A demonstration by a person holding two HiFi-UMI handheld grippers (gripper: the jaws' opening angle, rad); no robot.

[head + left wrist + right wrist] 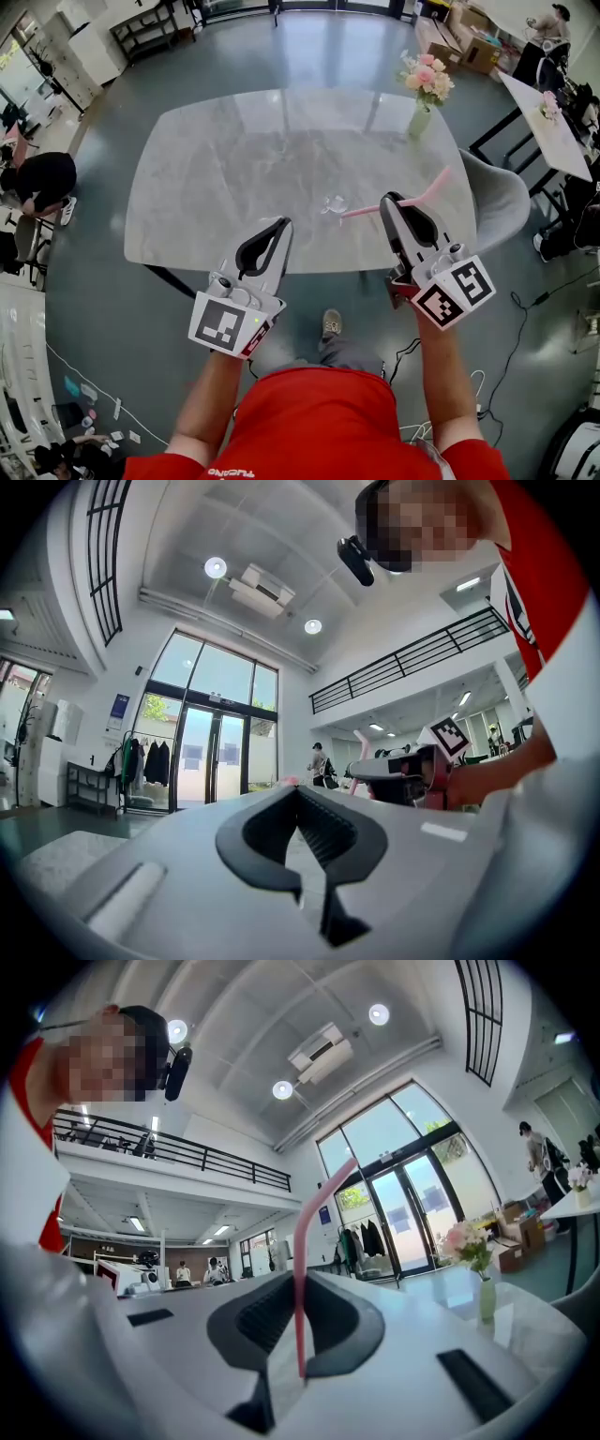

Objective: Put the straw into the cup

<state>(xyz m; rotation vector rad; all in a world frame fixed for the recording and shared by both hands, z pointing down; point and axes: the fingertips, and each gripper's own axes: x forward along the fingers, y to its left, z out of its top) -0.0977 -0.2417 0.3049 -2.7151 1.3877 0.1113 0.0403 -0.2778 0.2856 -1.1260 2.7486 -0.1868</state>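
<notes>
The right gripper [392, 200] pinches a thin pink straw [364, 210] partway along between its ribbed black pads. One end of the straw slants down to just beside the small clear cup [335, 203], and the other end juts away from the cup. The left gripper [280, 225], on the cup's other side, has its curved black fingers pressed together on nothing, and the cup sits on a glossy grey marble table [216, 178].

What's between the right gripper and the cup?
The pink straw. Held by the right gripper, jaws shut on it, it reaches toward the clear cup; the head view shows this.
</notes>
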